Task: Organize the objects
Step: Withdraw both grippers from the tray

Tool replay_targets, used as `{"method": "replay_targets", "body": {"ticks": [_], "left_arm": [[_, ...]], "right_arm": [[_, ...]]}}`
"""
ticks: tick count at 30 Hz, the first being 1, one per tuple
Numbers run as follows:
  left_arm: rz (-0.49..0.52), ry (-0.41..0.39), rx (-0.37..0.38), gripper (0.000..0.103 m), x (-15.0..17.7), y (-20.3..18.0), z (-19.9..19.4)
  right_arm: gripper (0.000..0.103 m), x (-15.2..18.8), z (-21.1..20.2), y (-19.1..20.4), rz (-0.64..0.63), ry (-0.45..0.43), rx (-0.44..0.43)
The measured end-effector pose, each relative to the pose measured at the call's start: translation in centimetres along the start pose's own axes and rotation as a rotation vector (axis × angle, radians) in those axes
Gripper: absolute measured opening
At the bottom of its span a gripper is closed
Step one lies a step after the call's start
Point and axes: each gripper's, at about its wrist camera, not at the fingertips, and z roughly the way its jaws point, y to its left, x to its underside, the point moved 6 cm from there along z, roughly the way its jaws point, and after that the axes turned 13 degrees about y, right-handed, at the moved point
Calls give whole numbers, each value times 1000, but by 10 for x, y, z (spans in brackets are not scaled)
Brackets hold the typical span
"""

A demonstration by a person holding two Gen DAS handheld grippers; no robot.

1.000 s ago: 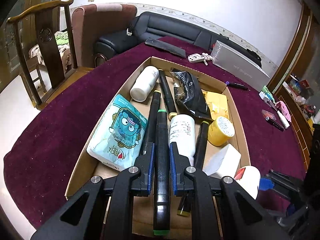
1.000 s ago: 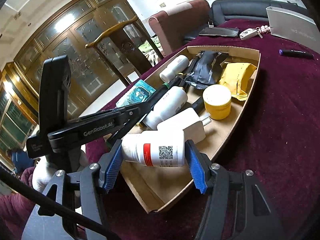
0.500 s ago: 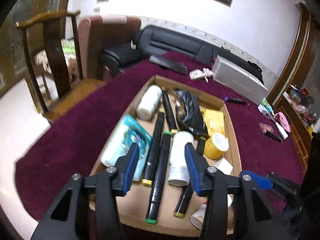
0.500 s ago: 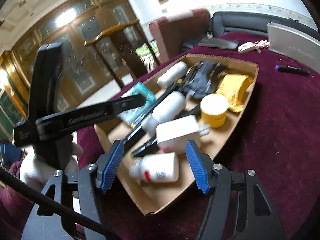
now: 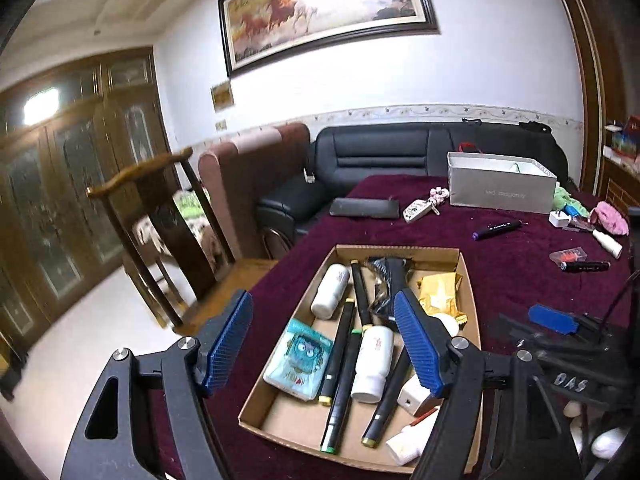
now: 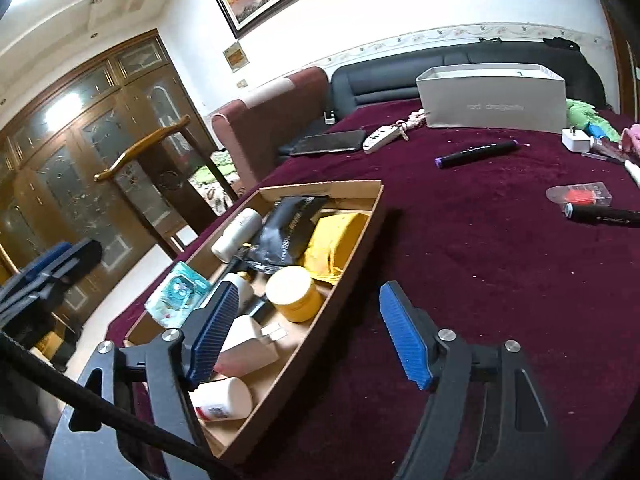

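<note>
White bottle (image 6: pixel 222 398) half behind right hand-held gripper (image 6: pixel 308 334)

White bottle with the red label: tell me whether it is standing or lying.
Lying. The white bottle rests on its side at the near end of the cardboard tray.

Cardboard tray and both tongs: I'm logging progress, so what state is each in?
Left tongs: open, empty, jaws just opening.
Right tongs: open, empty, jaws just opening.
Cardboard tray: open-topped, crowded with items.
Green-tipped marker: lying in tray, capped.
White bottle with red label: lying on its side in tray.
Purple-capped marker: on tablecloth, outside tray.
</note>
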Motion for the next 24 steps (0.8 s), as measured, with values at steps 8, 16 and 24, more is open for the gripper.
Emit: {"method": "replay_targets", "body": {"ticks": [8,16,24], "left_arm": [[21,5,-20,68,-4,-16,-3],[42,38,-18,68,2,-23,3],[66,71,6,68,9,-36,15]], "right_arm": [[75,3,-1,-1,2,12,-2],[75,6,2,-1,6,24,-1],[76,7,6,-4,21,41,3]]}}
